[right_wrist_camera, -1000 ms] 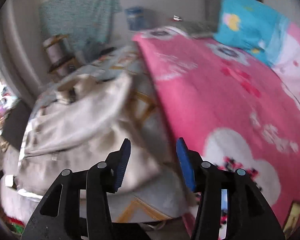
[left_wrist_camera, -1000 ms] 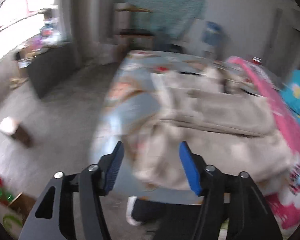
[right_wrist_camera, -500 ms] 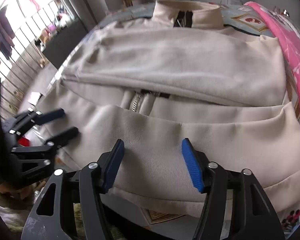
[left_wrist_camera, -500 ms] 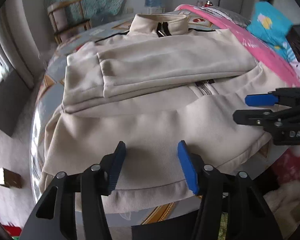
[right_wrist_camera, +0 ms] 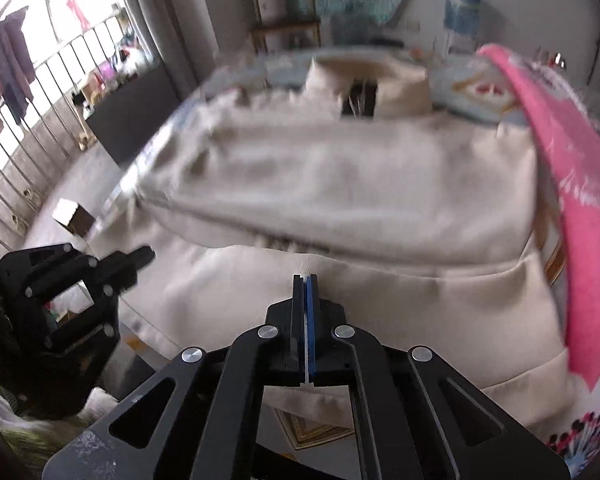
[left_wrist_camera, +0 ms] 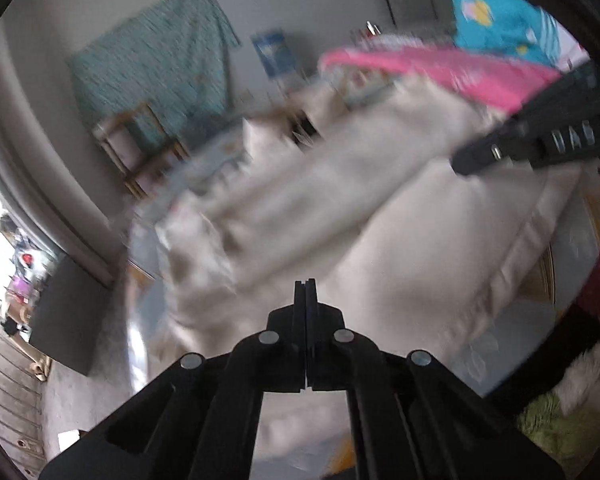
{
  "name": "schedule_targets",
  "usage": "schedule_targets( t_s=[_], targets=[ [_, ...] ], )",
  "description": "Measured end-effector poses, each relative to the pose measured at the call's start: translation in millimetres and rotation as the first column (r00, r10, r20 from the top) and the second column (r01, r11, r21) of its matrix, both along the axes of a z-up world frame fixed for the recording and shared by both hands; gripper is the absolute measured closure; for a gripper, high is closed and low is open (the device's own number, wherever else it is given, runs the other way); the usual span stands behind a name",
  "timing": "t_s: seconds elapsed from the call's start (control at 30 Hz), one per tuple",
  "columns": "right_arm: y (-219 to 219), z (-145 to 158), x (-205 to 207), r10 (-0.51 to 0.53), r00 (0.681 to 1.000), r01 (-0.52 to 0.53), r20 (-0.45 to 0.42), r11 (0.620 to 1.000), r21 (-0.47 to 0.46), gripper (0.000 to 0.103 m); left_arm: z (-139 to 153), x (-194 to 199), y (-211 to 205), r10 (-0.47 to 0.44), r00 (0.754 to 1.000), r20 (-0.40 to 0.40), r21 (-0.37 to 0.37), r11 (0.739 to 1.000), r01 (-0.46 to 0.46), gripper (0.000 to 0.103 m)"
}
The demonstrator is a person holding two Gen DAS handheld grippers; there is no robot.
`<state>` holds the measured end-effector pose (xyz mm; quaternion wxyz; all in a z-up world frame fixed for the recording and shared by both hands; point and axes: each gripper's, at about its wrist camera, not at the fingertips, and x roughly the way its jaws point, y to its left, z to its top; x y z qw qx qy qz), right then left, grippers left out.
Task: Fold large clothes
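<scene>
Left gripper [left_wrist_camera: 305, 292] pinched shut over the near hem of the cream jacket [right_wrist_camera: 360, 184], cloth between the pads hidden; right gripper [right_wrist_camera: 305, 288] likewise pressed together at the hem; jacket spread on the table [right_wrist_camera: 452, 80], blurred; pink blanket [right_wrist_camera: 580, 200] alongside, partly cut off

Blur smears the jacket [left_wrist_camera: 340, 208] (collar [right_wrist_camera: 364, 80] included).

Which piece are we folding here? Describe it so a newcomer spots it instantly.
Start at the bed with the pale patterned sheet. The cream jacket lies across it, stand-up collar at the far end, beside the pink blanket. It is the only plain beige garment, with a zip down its front.
</scene>
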<state>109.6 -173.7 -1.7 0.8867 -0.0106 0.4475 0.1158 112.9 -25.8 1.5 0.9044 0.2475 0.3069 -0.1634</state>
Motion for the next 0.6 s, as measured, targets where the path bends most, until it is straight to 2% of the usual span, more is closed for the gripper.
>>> schedule_targets(
  t_s=[0.1, 0.2, 0.3, 0.37, 0.43, 0.47, 0.5, 0.53, 0.57, 0.6],
  targets=[
    [2.8, 5.9, 3.0, 0.003, 1.0, -0.003, 0.024, 1.0, 0.0, 0.102, 9.6, 13.8, 8.1, 0.033, 0.999, 0.007, -0.038, 0.999, -0.032, 0.103],
    [2.8, -5.2, 15.2, -0.006, 1.0, 0.006, 0.014, 1.0, -0.003, 0.102, 1.4, 32.2, 16.3, 0.067, 0.997, -0.047, -0.055, 0.996, -0.07, 0.103],
    [0.0, -17.4, 17.2, -0.016, 1.0, 0.016, -0.01, 1.0, -0.016, 0.102, -5.9, 44.7, 31.8, 0.09, 0.977, -0.191, -0.139, 0.983, -0.117, 0.103],
    [-2.9, -26.2, 16.7, -0.027, 0.999, 0.026, -0.041, 1.0, -0.013, 0.102, -11.1, 50.7, 46.9, 0.074, 0.945, -0.319, -0.226, 0.962, -0.151, 0.101],
    [-7.1, -35.3, 17.7, -0.033, 0.995, 0.034, -0.092, 0.999, 0.014, 0.101, -18.2, 48.0, 58.6, 0.08, 0.916, -0.393, -0.271, 0.942, -0.199, 0.089],
    [-9.3, -37.5, 17.9, -0.037, 0.993, 0.041, -0.11, 0.999, 0.029, 0.096, -22.8, 47.4, 63.5, 0.077, 0.898, -0.433, -0.293, 0.93, -0.221, 0.076],
    [-11.4, -38.5, 18.0, -0.04, 0.991, 0.046, -0.126, 0.998, 0.049, 0.095, -27.5, 47.6, 66.7, 0.072, 0.88, -0.47, -0.308, 0.921, -0.239, 0.062],
    [-13.5, -37.5, 17.9, -0.043, 0.99, 0.053, -0.135, 0.996, 0.072, 0.091, -31.7, 46.5, 68.6, 0.069, 0.864, -0.498, -0.317, 0.913, -0.255, 0.058],
    [-14.5, -36.1, 17.7, -0.043, 0.99, 0.055, -0.135, 0.994, 0.09, 0.076, -34.4, 45.3, 69.4, 0.063, 0.858, -0.51, -0.328, 0.908, -0.262, 0.057],
    [-14.6, -34.7, 17.4, -0.037, 0.99, 0.052, -0.136, 0.993, 0.104, 0.069, -34.9, 43.6, 70.5, 0.06, 0.86, -0.507, -0.342, 0.902, -0.265, 0.056]
  ],
)
